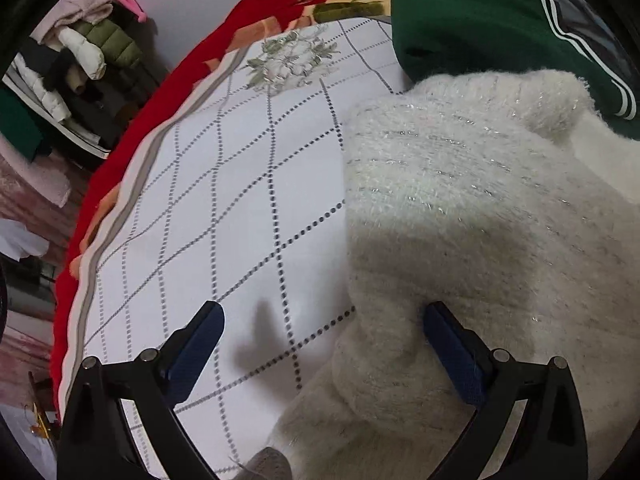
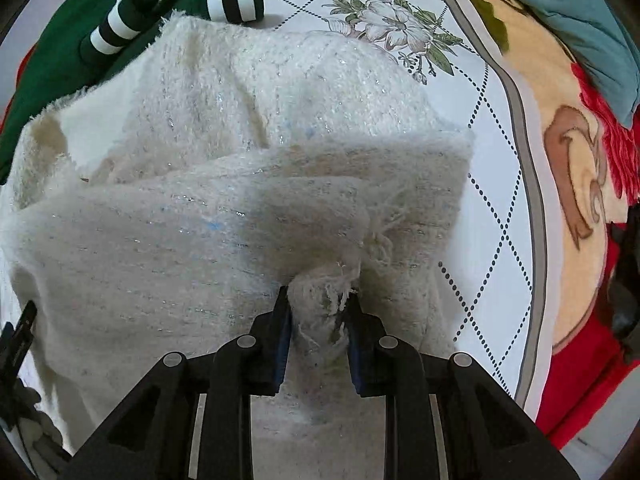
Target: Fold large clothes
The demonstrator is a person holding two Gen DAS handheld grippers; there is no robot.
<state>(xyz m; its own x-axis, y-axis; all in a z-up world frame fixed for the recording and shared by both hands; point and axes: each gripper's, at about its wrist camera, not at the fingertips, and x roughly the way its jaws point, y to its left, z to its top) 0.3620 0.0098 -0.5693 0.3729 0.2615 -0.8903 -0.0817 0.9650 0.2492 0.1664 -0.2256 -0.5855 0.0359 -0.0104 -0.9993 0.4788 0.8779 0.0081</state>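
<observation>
Right tongs [image 2: 318, 312], at lower centre, clench a bunched sweater [image 2: 248, 152] edge; left tongs [image 1: 324, 344] gape empty beside it on the bed [image 1: 224, 184]. You're mid-fold: carry that edge across.

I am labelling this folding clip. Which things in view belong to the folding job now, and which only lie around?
Belong to the job:
- white fuzzy sweater
- right gripper, shut on a bunch of it
- left gripper, open beside its edge

Only lying around:
- green striped garment
- checked white sheet
- red floral blanket
- teal cloth
</observation>
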